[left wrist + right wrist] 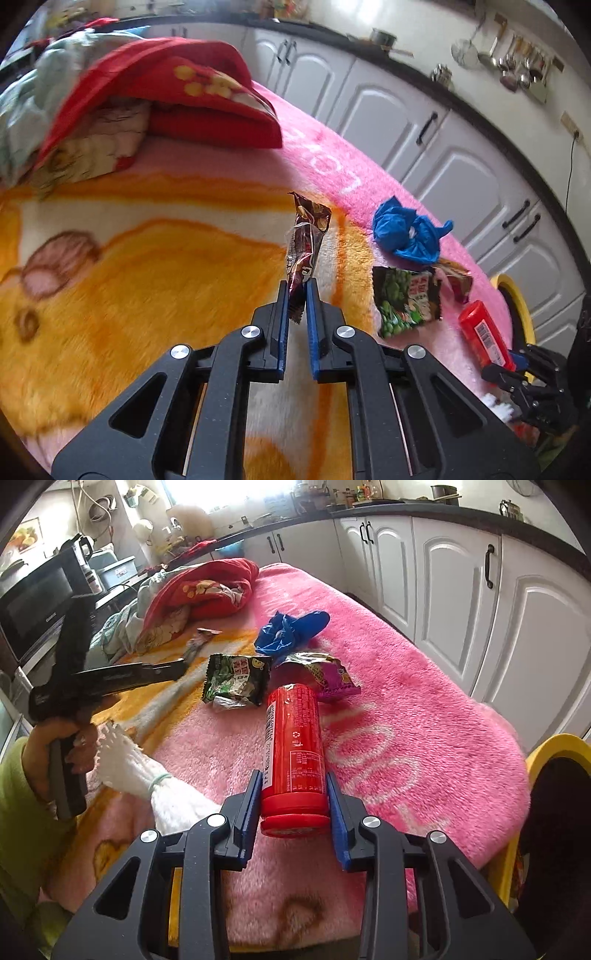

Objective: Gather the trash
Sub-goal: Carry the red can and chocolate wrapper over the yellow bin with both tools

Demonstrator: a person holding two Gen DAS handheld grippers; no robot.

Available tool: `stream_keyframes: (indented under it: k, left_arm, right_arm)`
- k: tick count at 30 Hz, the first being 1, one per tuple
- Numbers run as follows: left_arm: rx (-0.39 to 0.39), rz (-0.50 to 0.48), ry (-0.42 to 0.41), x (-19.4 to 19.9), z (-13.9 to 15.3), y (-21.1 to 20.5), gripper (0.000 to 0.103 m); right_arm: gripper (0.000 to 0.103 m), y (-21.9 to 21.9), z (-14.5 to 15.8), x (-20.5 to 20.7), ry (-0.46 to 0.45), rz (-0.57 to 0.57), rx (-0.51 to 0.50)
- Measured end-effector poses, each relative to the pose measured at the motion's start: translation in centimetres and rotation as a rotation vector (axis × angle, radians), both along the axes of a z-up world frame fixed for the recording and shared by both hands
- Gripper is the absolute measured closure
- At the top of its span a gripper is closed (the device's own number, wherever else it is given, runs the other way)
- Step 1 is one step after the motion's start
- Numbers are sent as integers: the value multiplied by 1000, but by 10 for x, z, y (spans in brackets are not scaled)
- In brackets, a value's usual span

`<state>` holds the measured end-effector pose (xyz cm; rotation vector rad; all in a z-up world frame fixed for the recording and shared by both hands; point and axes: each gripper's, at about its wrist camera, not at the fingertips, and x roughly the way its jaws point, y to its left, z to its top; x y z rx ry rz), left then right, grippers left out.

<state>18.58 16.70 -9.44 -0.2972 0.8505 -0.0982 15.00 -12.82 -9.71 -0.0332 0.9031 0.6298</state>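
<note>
The left gripper [296,295] has its fingers pinched on a brown snack wrapper [306,236], lifted clear of the pink blanket [325,162], likely for carrying to the yellow bin [554,746] at three o'clock. The right gripper [293,794] clamps the red canister [293,746] at its cap end. A green wrapper [236,681] bears print too small to read; a barcode and recycling mark show on the canister.

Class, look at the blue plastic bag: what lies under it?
The blue plastic bag rests on the pink blanket, beside the purple wrapper. Whether anything is hidden beneath its crumpled folds cannot be seen.
</note>
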Motion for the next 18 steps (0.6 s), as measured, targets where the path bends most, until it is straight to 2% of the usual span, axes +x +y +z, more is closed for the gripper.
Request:
stream_keyframes:
  k: [8,18]
  left_arm:
    - [-20,60,-104,-52,29,1,98]
    - [-12,-16,-216,-79,74,-39,98]
  right_arm:
    - [71,-8,25,-18,-59,0,28]
    - [71,-33,57,-31,-124,-23,81]
